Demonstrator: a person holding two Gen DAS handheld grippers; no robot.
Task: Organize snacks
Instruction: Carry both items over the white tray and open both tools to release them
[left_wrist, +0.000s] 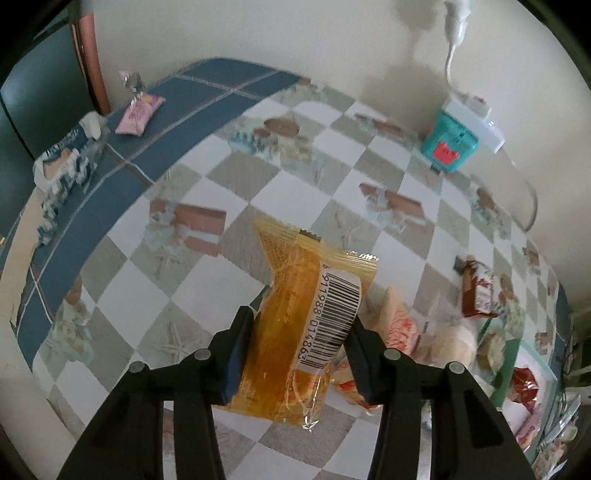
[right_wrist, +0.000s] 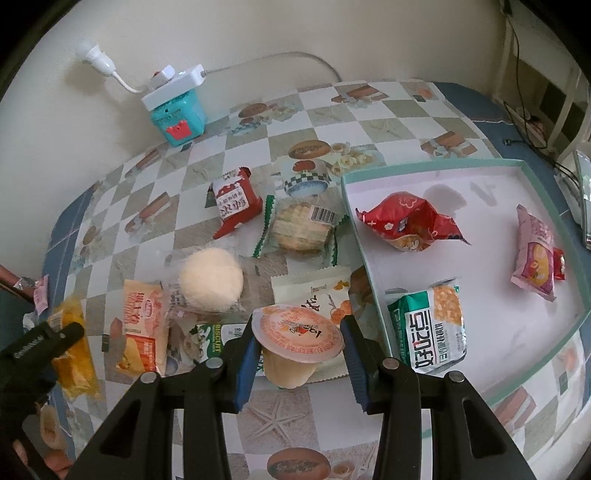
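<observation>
Orange snack packet (left_wrist: 306, 325) clamped in left gripper (left_wrist: 295, 354) above the tablecloth (left_wrist: 122, 295), jelly cup (right_wrist: 295, 343) clamped in right gripper (right_wrist: 299, 354) beside the tray's (right_wrist: 369, 266) near-left corner, other snacks scattered nearby.

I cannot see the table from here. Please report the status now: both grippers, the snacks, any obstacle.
Left gripper shut on orange snack pack, lifted. Right gripper around jelly cup, grip unclear. Tray holds four packs. Loose snacks crowd the tablecloth.

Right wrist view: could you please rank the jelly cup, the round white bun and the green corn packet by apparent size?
1. green corn packet
2. jelly cup and round white bun: look alike; the cup sits nearer the camera, so unranked.
</observation>
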